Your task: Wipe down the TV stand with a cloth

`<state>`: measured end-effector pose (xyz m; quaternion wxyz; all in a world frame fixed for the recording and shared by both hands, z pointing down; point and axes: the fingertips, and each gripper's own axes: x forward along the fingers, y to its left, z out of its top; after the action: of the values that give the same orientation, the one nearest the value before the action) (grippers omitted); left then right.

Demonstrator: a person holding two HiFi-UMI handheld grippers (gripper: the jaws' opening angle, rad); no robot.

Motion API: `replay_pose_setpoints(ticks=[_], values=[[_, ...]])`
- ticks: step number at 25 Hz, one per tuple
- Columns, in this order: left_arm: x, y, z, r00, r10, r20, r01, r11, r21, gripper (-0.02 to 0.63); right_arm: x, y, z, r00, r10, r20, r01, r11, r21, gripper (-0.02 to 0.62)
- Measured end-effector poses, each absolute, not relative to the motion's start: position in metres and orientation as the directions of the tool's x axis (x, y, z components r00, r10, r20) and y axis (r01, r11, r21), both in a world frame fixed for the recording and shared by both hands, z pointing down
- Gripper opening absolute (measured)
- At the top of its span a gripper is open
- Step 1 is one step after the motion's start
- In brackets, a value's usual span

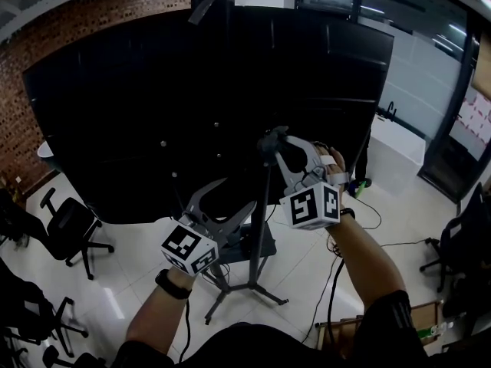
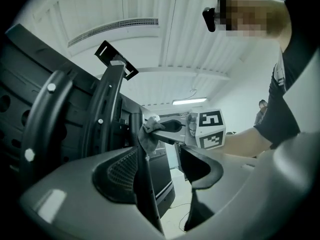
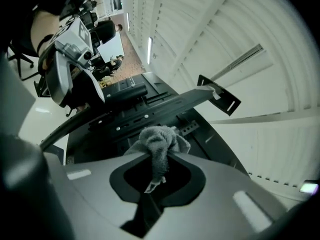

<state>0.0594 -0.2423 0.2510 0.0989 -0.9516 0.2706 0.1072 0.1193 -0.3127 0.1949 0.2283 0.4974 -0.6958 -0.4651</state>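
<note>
As the right gripper (image 3: 156, 160) pinches the cloth (image 3: 162, 136) onto the pole (image 1: 263, 221) ahead, left gripper (image 2: 162, 159) wide, wiping likely needs a downward stroke

Head camera: high, steeply down onto TV back (image 1: 138, 113). My jaw cameras: low, tilted ceilingward, close on stand pole (image 2: 146, 199); both catch cloth (image 3: 160, 140).

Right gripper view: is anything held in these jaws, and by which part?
Yes. The right gripper is shut on the grey cloth, pinching it at a bunched fold. The wad sticks out past the tips, and a short tail hangs back inside.
</note>
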Motion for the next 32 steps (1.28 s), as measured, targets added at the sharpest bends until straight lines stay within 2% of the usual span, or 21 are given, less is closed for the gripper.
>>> replay_pose_setpoints(ticks=[8,17,32], values=[[0.105,-0.253,0.243,0.836,-0.487,-0.252,-0.530,-0.835,-0.146,0.291,0.149,-0.343,0.183,-0.413,-0.899,-0.150,-0.477,0.073,0.876,0.034],[0.122,-0.269,0.250,0.820,-0.526,-0.224,-0.561,-0.816,-0.138,0.291,0.173,-0.373,0.192,-0.433,-0.891,-0.136,-0.464,0.091,0.881,0.032],[0.189,-0.272,0.258,0.865,-0.454,-0.213,-0.487,-0.861,-0.143,0.291,0.297,-0.386,0.196,-0.274,-0.953,-0.132,-0.547,0.042,0.836,0.032]])
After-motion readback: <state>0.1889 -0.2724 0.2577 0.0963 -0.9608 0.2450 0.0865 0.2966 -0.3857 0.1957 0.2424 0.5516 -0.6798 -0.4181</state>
